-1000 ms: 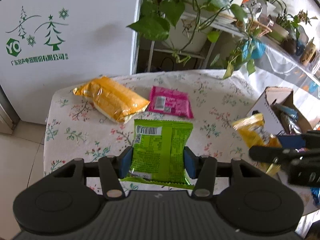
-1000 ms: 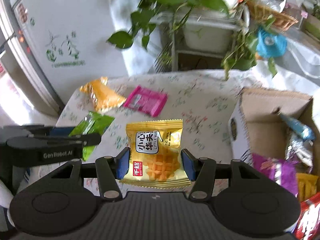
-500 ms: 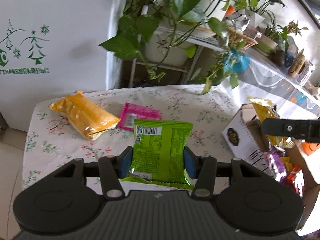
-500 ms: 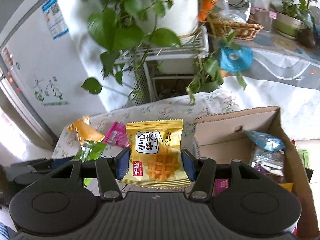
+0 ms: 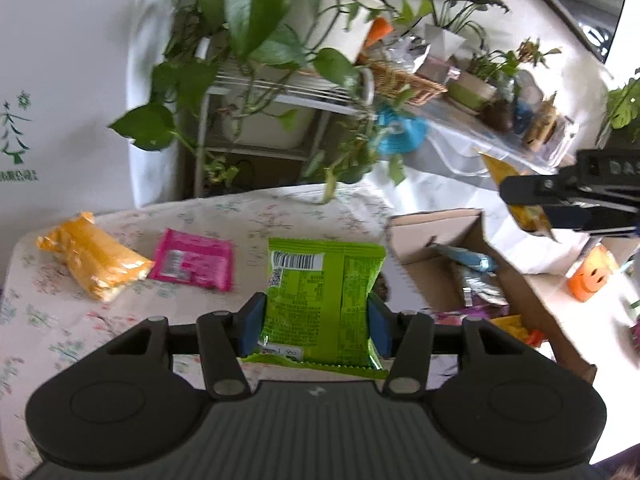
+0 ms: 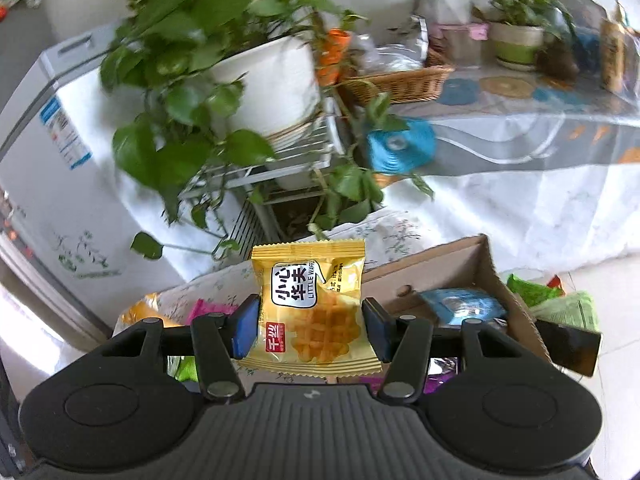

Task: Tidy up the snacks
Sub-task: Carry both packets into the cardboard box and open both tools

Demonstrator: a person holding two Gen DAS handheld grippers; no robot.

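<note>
My left gripper is shut on a green snack packet, held above the floral table near the left wall of the cardboard box. My right gripper is shut on a yellow waffle packet, raised over the box; from the left wrist view it shows high at the right. An orange packet and a pink packet lie on the table. The box holds several snacks, among them a blue one.
A potted vine on a white wire rack stands behind the table, with a white fridge to its left. A long side table with plants and a basket runs behind the box. An orange toy sits on the floor.
Both grippers have risen and moved right toward the box, each still holding its packet. The right gripper now sits higher over the box.
</note>
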